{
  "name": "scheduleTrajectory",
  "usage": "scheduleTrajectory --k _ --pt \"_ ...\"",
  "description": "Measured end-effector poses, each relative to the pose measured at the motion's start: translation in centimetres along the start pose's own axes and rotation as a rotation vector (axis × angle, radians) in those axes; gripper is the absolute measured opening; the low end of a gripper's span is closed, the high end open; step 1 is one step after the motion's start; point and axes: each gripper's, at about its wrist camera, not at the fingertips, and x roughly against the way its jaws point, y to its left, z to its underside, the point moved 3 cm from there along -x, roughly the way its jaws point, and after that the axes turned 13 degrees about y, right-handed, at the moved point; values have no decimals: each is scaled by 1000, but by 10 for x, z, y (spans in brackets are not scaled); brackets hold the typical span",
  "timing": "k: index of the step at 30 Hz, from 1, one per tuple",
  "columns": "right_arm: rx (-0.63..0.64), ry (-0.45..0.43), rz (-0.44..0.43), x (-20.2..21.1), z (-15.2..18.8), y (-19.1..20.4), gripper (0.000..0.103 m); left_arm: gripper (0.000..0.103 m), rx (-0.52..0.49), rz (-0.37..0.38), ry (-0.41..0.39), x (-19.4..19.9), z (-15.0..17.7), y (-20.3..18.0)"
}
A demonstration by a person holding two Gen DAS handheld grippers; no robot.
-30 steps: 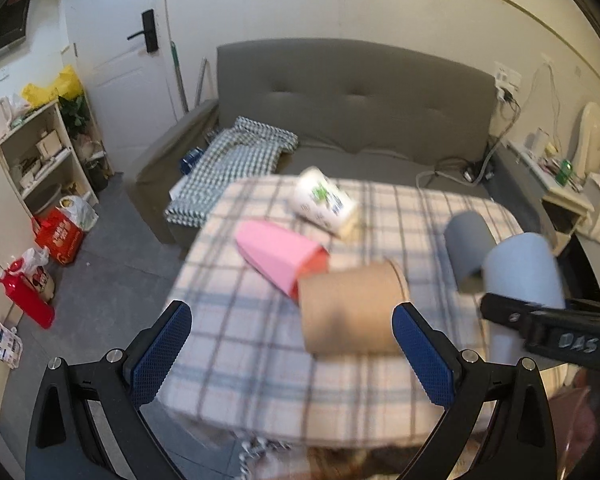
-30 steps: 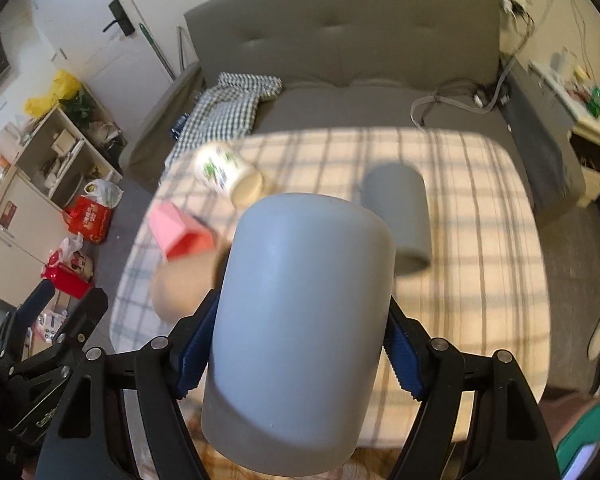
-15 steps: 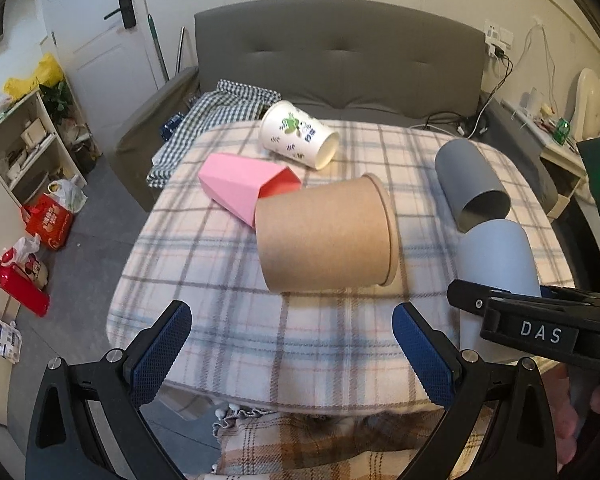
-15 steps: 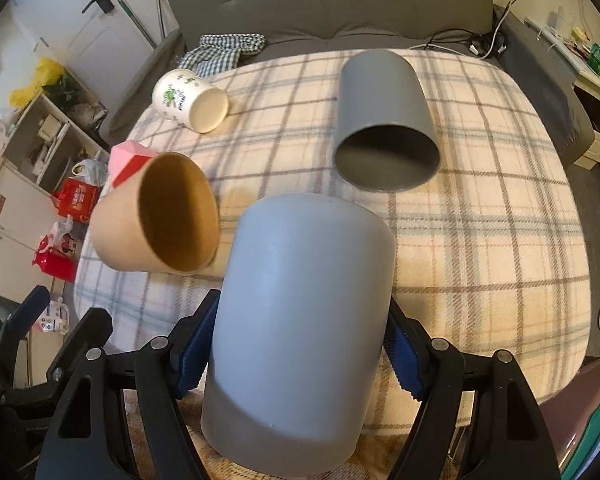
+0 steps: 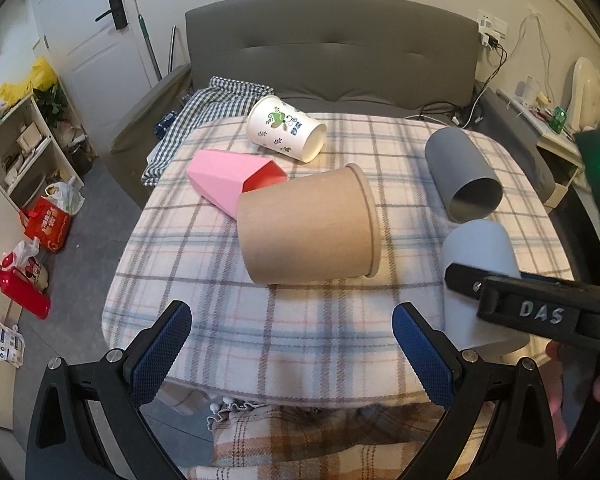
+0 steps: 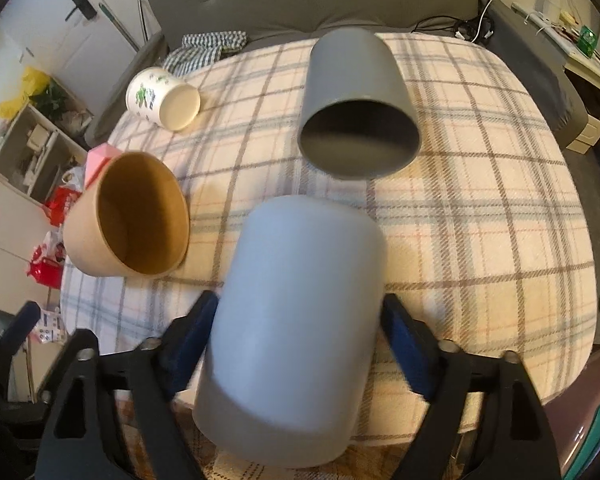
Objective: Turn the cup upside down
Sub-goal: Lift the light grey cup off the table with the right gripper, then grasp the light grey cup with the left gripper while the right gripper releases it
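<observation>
Now the right gripper (image 6: 296, 344) squeezes the light blue cup (image 6: 296, 320); set its rim flat on the table (image 6: 480, 208). The left gripper (image 5: 288, 354) is wide open, holding nothing.

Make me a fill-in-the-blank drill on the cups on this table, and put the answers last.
1. The right gripper is closed on the light ____ cup.
2. The left gripper is open and holds ____.
3. The brown paper cup lies on its ____ on the plaid tablecloth.
4. The pink cup lies partly behind the ____ cup.

Answers: blue; nothing; side; brown
</observation>
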Motion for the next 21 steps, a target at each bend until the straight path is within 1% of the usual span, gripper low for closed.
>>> scheduleTrajectory --k 4,7,10,12,14,18,21 --pt "6 -49 -27 26 -1 -3 93 103 2 15 10 9 -6 -10" --pt "-3 -87 -29 51 -2 -13 93 103 -8 21 12 14 -14 -25" --pt "-4 -116 12 73 -3 -30 93 103 -31 32 13 17 -24 -46" --pt "-16 -136 58 86 -2 -48 93 103 -57 41 18 17 -32 -64" --pt "-35 -145 82 95 -1 -66 93 103 -87 53 24 15 -41 -83" --pt "-85 -147 103 104 4 -104 93 103 -119 87 61 4 -57 -114" --pt "-126 -133 105 102 5 -127 93 103 -157 99 128 -13 -66 -135"
